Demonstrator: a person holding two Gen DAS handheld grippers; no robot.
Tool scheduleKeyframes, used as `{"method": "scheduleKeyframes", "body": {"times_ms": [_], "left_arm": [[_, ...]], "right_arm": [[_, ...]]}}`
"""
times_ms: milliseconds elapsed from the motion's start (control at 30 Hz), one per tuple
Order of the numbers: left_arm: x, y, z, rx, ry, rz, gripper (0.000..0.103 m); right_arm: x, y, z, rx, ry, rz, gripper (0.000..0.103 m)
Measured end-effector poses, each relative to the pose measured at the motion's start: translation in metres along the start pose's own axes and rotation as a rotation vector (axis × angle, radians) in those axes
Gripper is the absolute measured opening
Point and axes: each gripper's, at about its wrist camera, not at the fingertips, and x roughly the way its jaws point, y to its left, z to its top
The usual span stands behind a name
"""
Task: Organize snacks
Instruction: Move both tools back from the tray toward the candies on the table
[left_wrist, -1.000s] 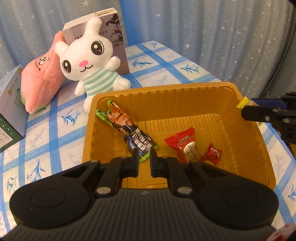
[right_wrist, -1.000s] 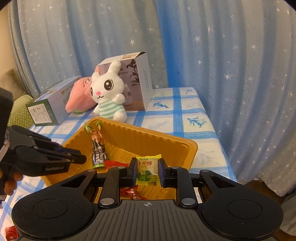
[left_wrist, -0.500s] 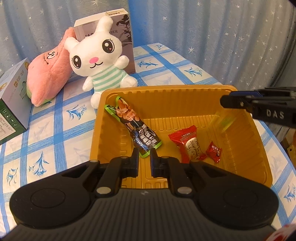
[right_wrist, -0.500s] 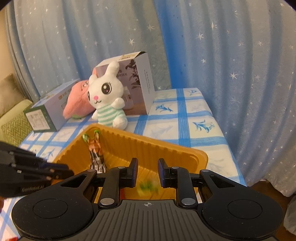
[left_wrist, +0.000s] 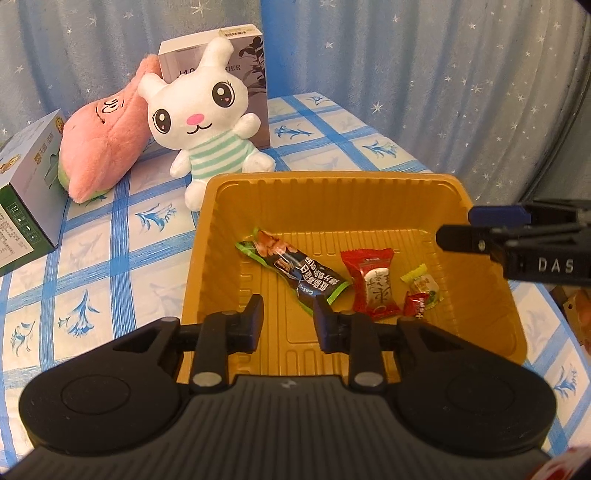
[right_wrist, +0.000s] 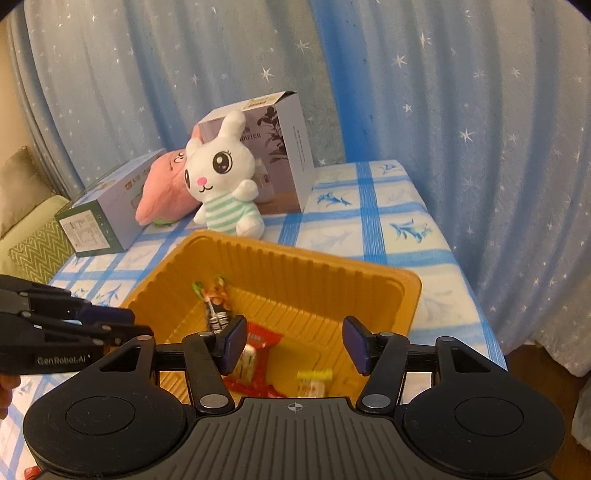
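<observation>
yellow-green candy (left_wrist: 422, 283) dropped out of right claw (right_wrist: 293, 345) into orange tray (left_wrist: 332, 192), now at 3 o'clock of its floor. both claws opening, empty; left claw (left_wrist: 287, 318) over tray's 6 o'clock rim. counter (left_wrist: 110, 236) in blue-check cloth, starry blue curtain (right_wrist: 461, 129) behind. four snacks, two plushies, two boxes.

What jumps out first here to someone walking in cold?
A white plush rabbit sits at the back of the blue-checked table, leaning on a pink plush. In front of it, an orange tray holds wrapped snacks, among them a red candy.
</observation>
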Motion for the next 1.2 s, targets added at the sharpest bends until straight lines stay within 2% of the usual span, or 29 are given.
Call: {"method": "scheduleKeyframes", "body": {"times_ms": [133, 600, 1200], "left_arm": [[-0.013, -0.001, -0.006, -0.007, -0.014, -0.011, 0.033], [-0.077, -0.004, -0.039, -0.053, -0.052, -0.065, 0.035], [-0.16, 0.003, -0.137, -0.08, -0.03, -0.093, 0.035]], "right_arm": [[-0.013, 0.003, -0.008, 0.01, 0.0, -0.009, 0.064], [-0.076, 0.026, -0.032, 0.019, -0.033, -0.034, 0.07], [-0.138, 0.081, -0.105, 0.026, 0.023, -0.052, 0.071]]}}
